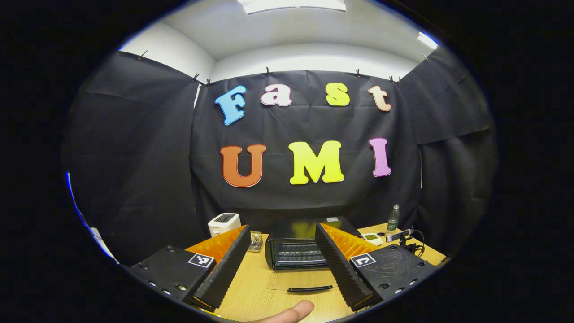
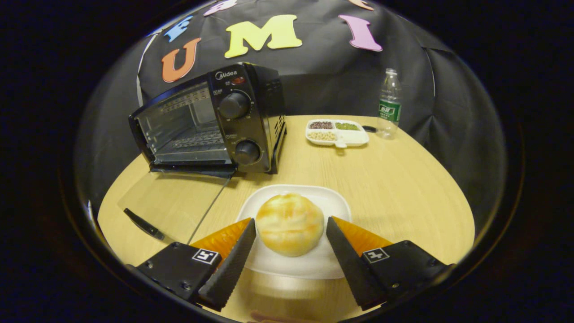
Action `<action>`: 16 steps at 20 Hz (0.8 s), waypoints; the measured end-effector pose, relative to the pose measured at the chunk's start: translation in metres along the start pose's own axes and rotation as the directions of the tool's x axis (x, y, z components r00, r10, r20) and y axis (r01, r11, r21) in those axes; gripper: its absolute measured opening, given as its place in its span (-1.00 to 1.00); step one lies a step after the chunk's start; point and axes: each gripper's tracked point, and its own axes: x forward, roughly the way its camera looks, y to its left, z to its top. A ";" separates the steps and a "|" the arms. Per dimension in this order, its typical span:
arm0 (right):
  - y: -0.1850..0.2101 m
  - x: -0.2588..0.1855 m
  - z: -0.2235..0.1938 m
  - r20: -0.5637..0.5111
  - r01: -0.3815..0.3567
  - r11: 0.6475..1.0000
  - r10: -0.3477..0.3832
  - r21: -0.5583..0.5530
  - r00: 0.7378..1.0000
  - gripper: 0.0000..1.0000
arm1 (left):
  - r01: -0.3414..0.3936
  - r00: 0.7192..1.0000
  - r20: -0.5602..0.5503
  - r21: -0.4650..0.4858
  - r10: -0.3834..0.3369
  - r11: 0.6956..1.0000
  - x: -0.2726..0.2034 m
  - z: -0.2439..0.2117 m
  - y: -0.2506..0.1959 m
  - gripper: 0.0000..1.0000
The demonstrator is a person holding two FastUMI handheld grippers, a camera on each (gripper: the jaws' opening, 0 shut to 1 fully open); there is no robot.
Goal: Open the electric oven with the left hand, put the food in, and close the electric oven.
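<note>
Oven (image 2: 210,125) stands on the wooden table (image 2: 403,188), left of centre in the right gripper view, its glass door (image 2: 172,204) folded flat onto the tabletop. Right of it, a bun (image 2: 289,223) sits on a white plate (image 2: 334,204); the right gripper (image 2: 290,229) is spread, fingers flanking the bun without contact. Left gripper (image 1: 282,244) is spread, facing the oven.

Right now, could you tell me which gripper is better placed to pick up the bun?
The right gripper: its open fingers flank the bun on the white plate. The left gripper faces the open oven, its glass door already down.
</note>
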 end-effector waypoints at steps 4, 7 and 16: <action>-0.002 -0.003 0.000 0.017 -0.012 0.999 0.012 0.040 1.000 0.80 | 0.007 1.000 -0.005 -0.014 -0.007 1.000 0.000 -0.003 -0.001 0.89; -0.002 -0.015 0.004 0.037 -0.036 0.997 0.033 0.071 0.999 0.72 | 0.008 1.000 -0.003 -0.018 -0.009 1.000 -0.001 -0.004 0.002 0.89; 0.071 -0.070 0.052 0.237 -0.290 0.914 0.227 0.282 0.945 0.62 | 0.025 1.000 -0.006 -0.027 -0.025 0.999 -0.002 -0.011 0.017 0.72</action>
